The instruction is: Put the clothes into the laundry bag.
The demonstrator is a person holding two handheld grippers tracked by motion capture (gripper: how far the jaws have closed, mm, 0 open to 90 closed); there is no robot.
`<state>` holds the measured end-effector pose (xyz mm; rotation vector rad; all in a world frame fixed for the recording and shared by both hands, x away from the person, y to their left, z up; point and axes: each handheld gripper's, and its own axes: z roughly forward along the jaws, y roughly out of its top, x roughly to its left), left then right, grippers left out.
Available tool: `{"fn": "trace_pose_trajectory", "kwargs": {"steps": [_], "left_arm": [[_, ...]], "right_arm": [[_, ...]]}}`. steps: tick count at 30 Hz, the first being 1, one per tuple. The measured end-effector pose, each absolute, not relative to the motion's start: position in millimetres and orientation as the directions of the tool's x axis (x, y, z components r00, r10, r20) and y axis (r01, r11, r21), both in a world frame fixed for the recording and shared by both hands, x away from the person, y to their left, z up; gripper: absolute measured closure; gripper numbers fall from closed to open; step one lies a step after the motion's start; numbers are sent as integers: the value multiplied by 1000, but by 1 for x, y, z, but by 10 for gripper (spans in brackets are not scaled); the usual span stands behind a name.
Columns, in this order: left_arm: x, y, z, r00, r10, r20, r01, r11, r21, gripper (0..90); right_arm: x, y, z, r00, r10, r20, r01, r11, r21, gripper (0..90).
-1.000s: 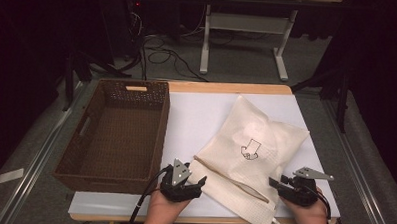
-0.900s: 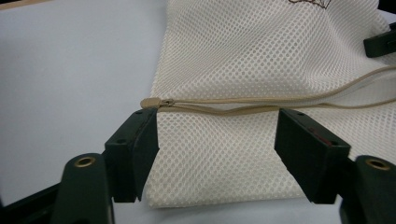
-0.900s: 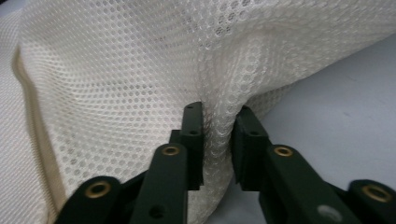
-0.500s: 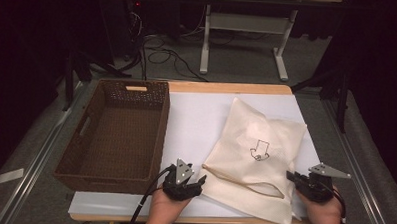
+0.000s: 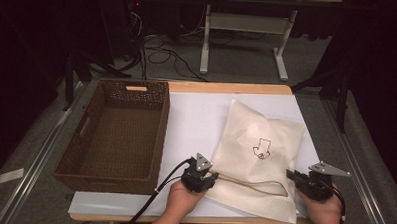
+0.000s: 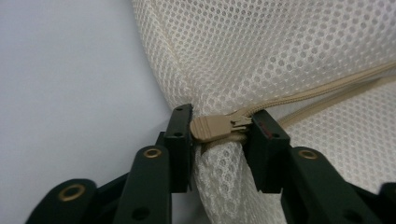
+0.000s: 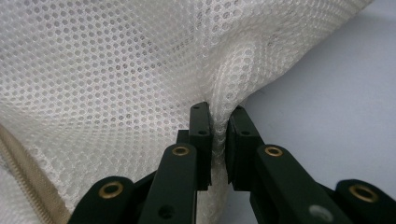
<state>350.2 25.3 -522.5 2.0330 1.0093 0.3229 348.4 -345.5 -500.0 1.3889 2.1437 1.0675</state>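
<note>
Mesh bag [image 5: 257, 159] lies flat on the white sheet [image 5: 196, 117] covering the desk [image 5: 227, 88], right of the wicker basket [image 5: 116, 134], with its near edge at our side of the desk. We see a small printed arrow mark [image 5: 261, 148] on its top face.

Left gripper [image 5: 200, 176] sits at the bag's near left corner. Its jaws have just been closing, and in the left gripper view they bracket the tan zipper pull [image 6: 215, 128] with a bunch of mesh under it; the pull's two ends touch both pads. We read that as clamped on the pull.

Right gripper [image 5: 304, 179] is at the bag's near right corner, jaws drawn nearly together on a pinched fold of mesh [image 7: 219, 126]; the fabric puckers up around the pinch.

Zipper [image 5: 254, 185] runs as a tan line between both grippers along the bag's near edge, bowed slightly. Basket is well apart from both grippers.
</note>
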Motion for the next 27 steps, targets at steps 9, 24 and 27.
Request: {"fn": "trace_pose_trajectory", "kwargs": {"steps": [9, 24, 27], "left_arm": [[336, 46, -522, 599, 797, -79, 534, -324, 780, 656], [296, 51, -521, 578, 816, 17, 492, -364, 791, 655], [299, 50, -522, 573, 820, 8, 501, -358, 788, 653]], "right_arm": [[360, -335, -501, -471, 878, 90, 598, 243, 764, 842], [413, -293, -500, -556, 831, 27, 544, 338, 768, 841], [413, -299, -499, -553, 832, 35, 547, 331, 768, 835]]}}
